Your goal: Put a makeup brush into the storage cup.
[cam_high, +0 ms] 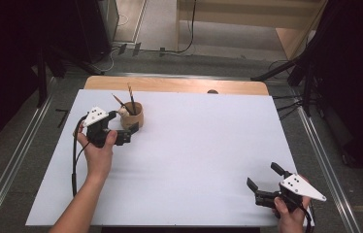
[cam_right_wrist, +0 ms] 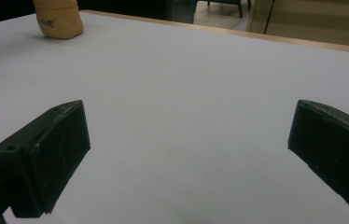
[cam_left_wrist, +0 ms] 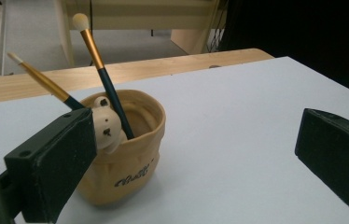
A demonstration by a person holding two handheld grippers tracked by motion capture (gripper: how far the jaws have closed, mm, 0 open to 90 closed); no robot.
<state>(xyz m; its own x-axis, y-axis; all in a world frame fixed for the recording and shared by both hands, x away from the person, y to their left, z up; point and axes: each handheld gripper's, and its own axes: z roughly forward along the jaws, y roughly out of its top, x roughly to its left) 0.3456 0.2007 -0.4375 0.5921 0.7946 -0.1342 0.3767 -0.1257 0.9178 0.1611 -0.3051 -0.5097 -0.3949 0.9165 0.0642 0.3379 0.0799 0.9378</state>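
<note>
We see the left gripper [cam_high: 127,133], jaws wide and empty, just beside the tan soft cup [cam_high: 134,116] holding two gold-and-dark brushes [cam_left_wrist: 101,74] at the white bench's [cam_high: 194,160] far left, while the right gripper [cam_high: 263,183] hangs open near its front corner.

A tan, soft-sided pot [cam_left_wrist: 128,163] stands upright on the white table near its far left corner, with dark lettering low on its wall and a small bear figure [cam_left_wrist: 106,126] on the rim. Two makeup brushes [cam_left_wrist: 101,70] (gold ferrules, dark handles, pale bristles up) lean inside it.
</note>
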